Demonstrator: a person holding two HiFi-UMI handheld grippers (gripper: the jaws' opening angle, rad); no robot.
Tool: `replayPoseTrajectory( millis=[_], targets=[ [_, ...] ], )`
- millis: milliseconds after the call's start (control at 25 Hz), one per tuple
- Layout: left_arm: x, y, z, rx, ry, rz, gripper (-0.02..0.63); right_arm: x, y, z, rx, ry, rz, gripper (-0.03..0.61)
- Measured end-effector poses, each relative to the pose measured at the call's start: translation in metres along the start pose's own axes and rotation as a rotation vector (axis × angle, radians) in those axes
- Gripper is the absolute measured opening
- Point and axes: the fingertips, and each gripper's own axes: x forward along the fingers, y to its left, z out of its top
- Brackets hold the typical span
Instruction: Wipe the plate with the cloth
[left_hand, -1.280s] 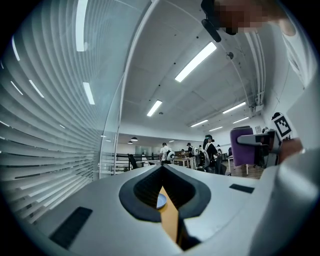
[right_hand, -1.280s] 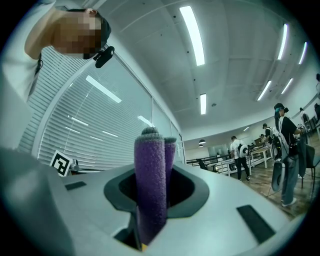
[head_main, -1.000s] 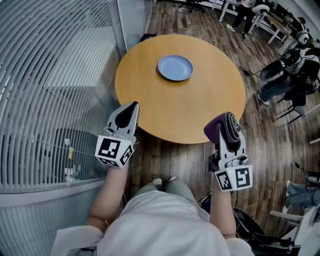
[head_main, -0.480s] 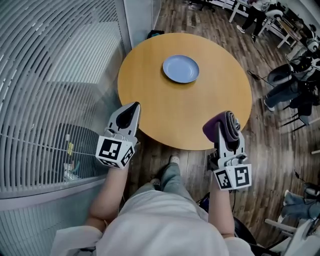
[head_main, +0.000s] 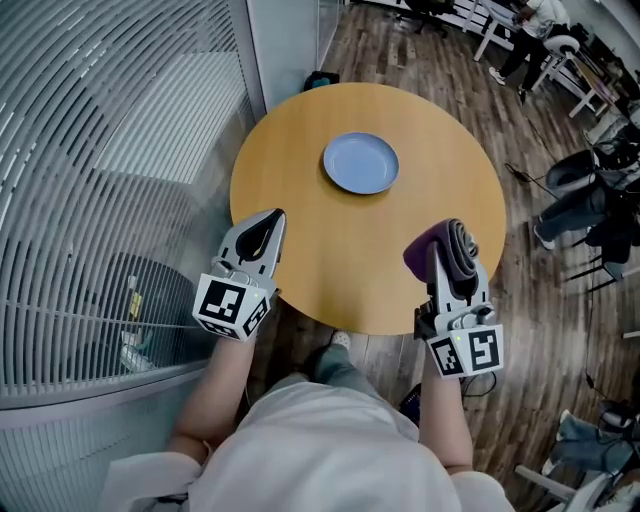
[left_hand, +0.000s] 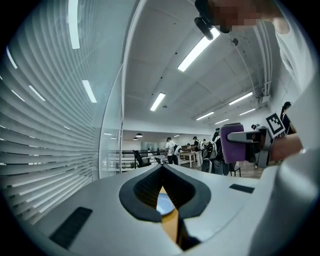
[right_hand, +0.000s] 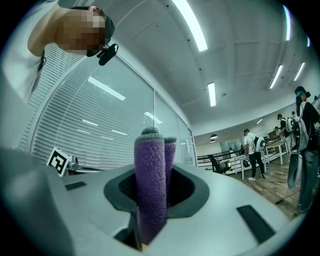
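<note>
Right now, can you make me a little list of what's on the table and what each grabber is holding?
Table: round, wooden
On the table: one blue plate, lying flat, nothing on it
Left gripper: jaws shut, holding nothing, at the table's near-left edge
Right gripper: jaws shut on the purple cloth
Cloth: rolled up, sticking out past the jaws, well apart from the plate
Wiping: not started yet

Your left white-and-black two-jaw gripper (head_main: 270, 222) points level ahead, jaws pressed together, nothing between. Your right white-and-black two-jaw gripper (head_main: 455, 240) tips slightly upward, jaws clamped on a rolled purple cloth (right_hand: 150, 170).
</note>
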Motion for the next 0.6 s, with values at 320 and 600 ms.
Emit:
replayPoseTrajectory(
  millis=[320,600],
  targets=[
    [0.04,0.006,-0.006,0.011,-0.005,0.063,0.002,0.037,-0.038,-0.013,0.017,-0.011,0.067,0.101],
    [0.056,0.01,-0.009,0.005,-0.008,0.106,0.002,0.055,-0.059,-0.018,0.034,-0.018,0.095,0.101]
  ],
)
